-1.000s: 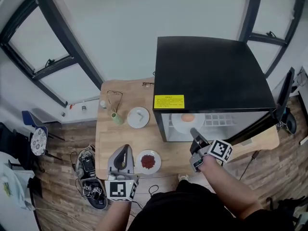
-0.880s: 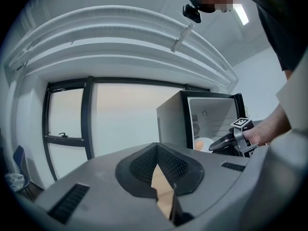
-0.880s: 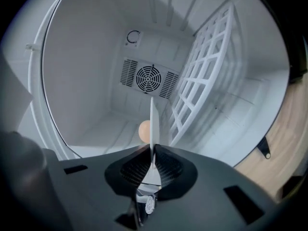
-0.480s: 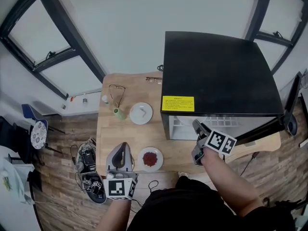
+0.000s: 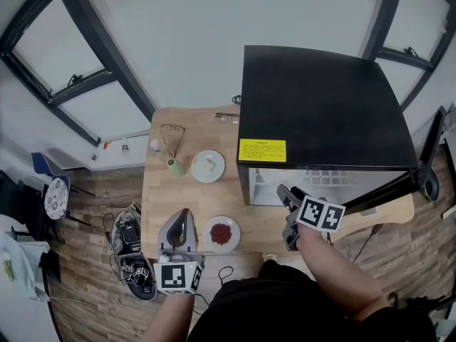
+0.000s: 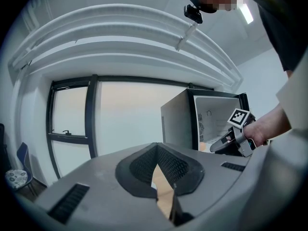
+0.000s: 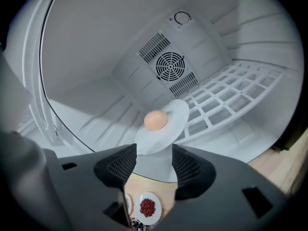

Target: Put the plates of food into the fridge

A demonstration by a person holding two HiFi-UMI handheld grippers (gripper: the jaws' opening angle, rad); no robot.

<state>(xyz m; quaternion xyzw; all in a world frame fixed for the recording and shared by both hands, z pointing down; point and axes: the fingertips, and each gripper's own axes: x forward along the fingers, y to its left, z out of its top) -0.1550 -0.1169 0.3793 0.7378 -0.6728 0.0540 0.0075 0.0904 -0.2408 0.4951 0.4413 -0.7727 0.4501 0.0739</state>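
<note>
While its jaws have just been opening, the right gripper sits at the fridge mouth with pads wide apart and pressing on nothing. The near rim of the white plate shows through the gap. That plate lies on the fridge floor, with an orange-tan lump of food on it. A wire shelf is to its right and a round fan vent is on the back wall.

Left gripper: jaws together, empty, held level over the near edge of the table, just left of the plate of red food.

Surface: wooden table. The black fridge stands on its right part, door swung open. At the far left are another white plate, a green cup and glasses.

Room: white walls, dark-framed windows, plank floor.

Pose: right forearm reaches up from the body, with the gripper angled down into the opening.
</note>
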